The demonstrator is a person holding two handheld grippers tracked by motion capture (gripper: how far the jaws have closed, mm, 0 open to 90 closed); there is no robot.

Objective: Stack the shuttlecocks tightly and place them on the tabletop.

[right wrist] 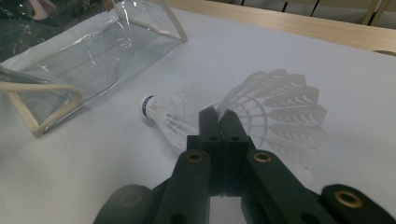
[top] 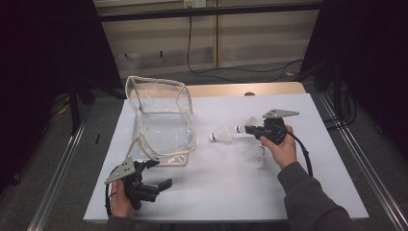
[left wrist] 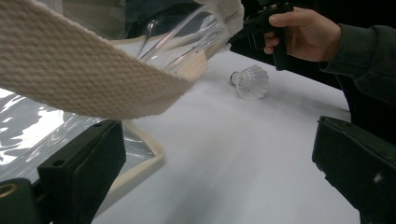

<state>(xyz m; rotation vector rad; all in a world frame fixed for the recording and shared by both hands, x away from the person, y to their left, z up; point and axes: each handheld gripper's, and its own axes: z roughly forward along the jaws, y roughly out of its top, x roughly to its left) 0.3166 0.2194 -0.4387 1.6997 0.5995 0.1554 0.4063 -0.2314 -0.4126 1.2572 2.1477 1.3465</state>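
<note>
**A:** Start at the left. What's the left gripper (top: 153, 174) doing?

**B:** It sits at the near left corner of the table (top: 216, 202), jaws spread wide with nothing between them. In the left gripper view the woven trim of the clear bag (top: 161, 120) hangs just above and ahead of those jaws, so it is near the bag's near edge but has no hold on it.

**A:** And the bag itself?

**B:** It lies left of centre, with its open mouth facing up and slightly toward the person. Its long side runs away from the person.

**A:** Moving right?

**B:** A shuttlecock (top: 221, 136) lies on its side just right of the bag, cork end pointing toward the bag. The right gripper view shows the same one (right wrist: 163, 114) with its banded cork aimed at the bag.

**A:** Then the right gripper (top: 244, 129)?

**B:** Its jaws are pinched together on a second shuttlecock (right wrist: 280, 109), apparently at the skirt's rim, lifted just above the table. A third shuttlecock (top: 255, 155) lies near that hand, toward the person.

**A:** So what does the next move turn on?

**B:** I'd judge that the bag's mouth lies to the left of the held shuttlecock, well apart, past the lying one. The right hand is the one carrying; the left is nearer the bag and could steady its rim.
</note>
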